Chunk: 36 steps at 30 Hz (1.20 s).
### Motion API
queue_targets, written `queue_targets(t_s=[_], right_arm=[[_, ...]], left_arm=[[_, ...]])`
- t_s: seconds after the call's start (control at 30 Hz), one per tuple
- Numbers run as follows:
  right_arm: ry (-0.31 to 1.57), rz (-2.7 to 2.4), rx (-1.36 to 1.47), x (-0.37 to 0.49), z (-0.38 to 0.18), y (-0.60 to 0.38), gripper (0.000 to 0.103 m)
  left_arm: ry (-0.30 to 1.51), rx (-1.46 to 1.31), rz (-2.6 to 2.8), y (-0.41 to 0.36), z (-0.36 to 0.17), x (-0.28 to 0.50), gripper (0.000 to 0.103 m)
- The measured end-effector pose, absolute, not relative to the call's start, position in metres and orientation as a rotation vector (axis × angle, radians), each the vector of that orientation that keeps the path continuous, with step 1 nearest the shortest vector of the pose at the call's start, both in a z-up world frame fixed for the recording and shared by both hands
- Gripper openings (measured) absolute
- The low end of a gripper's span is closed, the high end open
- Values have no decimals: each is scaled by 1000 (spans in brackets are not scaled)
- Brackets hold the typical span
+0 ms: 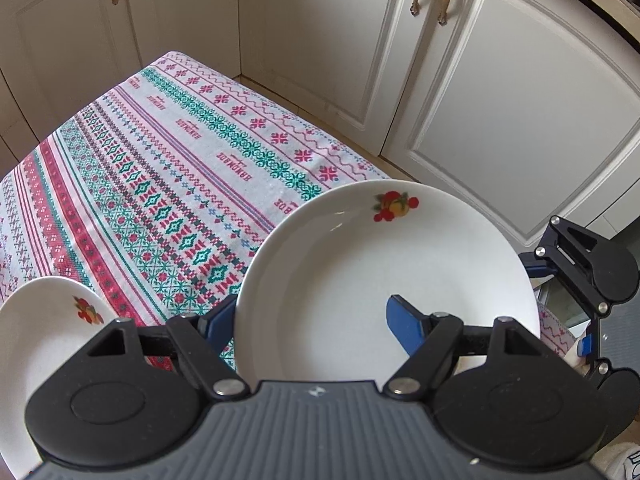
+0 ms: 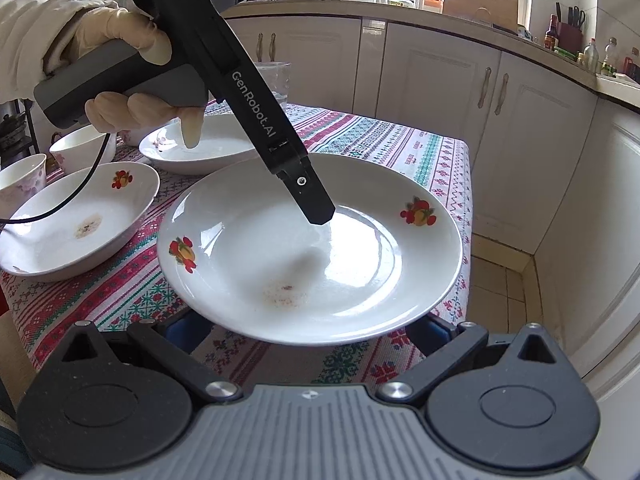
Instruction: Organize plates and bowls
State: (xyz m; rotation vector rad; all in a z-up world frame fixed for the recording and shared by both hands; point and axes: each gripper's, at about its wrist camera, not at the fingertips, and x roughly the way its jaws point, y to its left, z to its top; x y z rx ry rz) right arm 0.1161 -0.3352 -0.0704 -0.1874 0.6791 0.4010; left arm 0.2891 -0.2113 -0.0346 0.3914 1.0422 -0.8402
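Right wrist view: gloved hand (image 2: pixel 120 76) tilts left gripper (image 2: pixel 316 210) down, clamping plate (image 2: pixel 360 280).

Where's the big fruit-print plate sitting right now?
In the right wrist view the fruit-print plate fills the centre, near the table's right corner over the patterned tablecloth, with a smaller stained plate to its left. The left gripper has one blue finger over its rim.
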Motion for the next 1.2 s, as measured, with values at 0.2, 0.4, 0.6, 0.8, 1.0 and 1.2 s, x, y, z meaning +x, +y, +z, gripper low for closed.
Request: queue_targets(t_s=[0.2,0.4,0.6,0.8,1.0,1.2], right_arm=[[689,401,-180,126,-76,-334,103],[695,391,-185,132,-79,-334,103],[698,383,-174,133,-79,-336,103],[708,373,-171,134,-81,-336,103],[715,359,-189,127,-75,-335,103],[704,321,-213,106,-59,-331,103]], left_arm=[[1048,385,-831,-212,-43,298,77],[1040,378,-830,-213,-45,303,77],[1025,380,-834,-214,-46,304,77],[1013,393,-827,-215,-44,301,79],[977,391,-808,-208,-30,289,82],[896,362,-772,-187,-6,265,87]])
